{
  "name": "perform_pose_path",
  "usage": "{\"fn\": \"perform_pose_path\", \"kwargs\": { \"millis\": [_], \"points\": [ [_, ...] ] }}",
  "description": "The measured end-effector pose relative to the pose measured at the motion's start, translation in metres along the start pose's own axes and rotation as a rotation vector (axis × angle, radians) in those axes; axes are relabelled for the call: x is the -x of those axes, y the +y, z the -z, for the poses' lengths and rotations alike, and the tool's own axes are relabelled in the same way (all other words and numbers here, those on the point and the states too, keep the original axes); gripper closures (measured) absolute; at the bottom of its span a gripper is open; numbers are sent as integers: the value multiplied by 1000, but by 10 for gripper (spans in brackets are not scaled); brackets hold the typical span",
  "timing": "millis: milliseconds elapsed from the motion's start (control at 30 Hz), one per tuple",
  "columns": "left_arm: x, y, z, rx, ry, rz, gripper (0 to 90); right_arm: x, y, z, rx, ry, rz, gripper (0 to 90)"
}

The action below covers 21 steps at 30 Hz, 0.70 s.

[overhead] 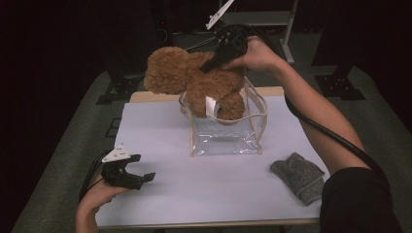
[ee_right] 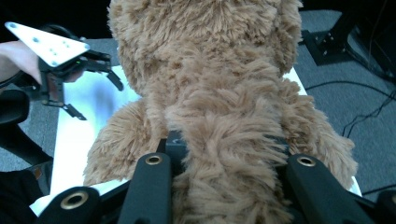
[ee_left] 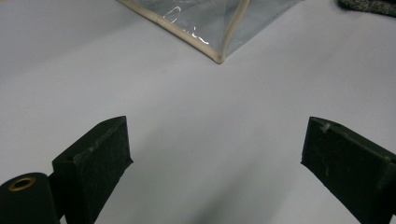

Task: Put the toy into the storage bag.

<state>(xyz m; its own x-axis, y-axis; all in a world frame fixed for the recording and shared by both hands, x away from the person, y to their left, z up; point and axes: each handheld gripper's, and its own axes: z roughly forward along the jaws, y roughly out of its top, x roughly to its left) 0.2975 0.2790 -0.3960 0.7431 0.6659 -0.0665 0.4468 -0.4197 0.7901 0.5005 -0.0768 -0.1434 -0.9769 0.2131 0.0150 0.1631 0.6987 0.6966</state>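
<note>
Nearest me, the left gripper [overhead: 141, 174] rests low over the near left of the table [overhead: 204, 199], jaws spread wide with nothing between them; the left gripper view confirms bare white surface between the two black pads. I have it idle there, well apart from the work.

Near right of the table: one grey knitted cloth [overhead: 297, 175], crumpled, untouched, lying apart from the pouch.

Mid table: one clear plastic pouch [overhead: 226, 138] with a cream-piped rim, standing upright, mouth open upward. Its near corner shows in the left gripper view [ee_left: 219, 55].

Above and partly in the mouth: one brown teddy bear [overhead: 194, 80]. The right gripper [overhead: 210, 67] is clenched on its body; in the right gripper view the fur [ee_right: 219, 140] bulges between the two jaws, so the hold looks firm. The legs dip into the opening; head and torso lean out over the far left rim.

Step in hand, as I judge it: lowering the bear into the pouch, about halfway in.

Next move calls for: tipping the bear more upright, then pressing down so the torso clears the rim. The pouch looks light and could slide or fold; the left gripper may need to steady its wall.

Count: two grippers, one bear, one pouch, one cloth.
</note>
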Motion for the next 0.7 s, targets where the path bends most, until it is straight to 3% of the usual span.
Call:
{"fn": "perform_pose_path", "kwargs": {
  "millis": [433,700],
  "points": [
    [-3,-3,1,1,2,12,70,48,-34,-3,5,-68,-129,644],
    [-3,-3,1,1,1,14,70,58,-40,8,25,-106,-164,643]
  ]
}}
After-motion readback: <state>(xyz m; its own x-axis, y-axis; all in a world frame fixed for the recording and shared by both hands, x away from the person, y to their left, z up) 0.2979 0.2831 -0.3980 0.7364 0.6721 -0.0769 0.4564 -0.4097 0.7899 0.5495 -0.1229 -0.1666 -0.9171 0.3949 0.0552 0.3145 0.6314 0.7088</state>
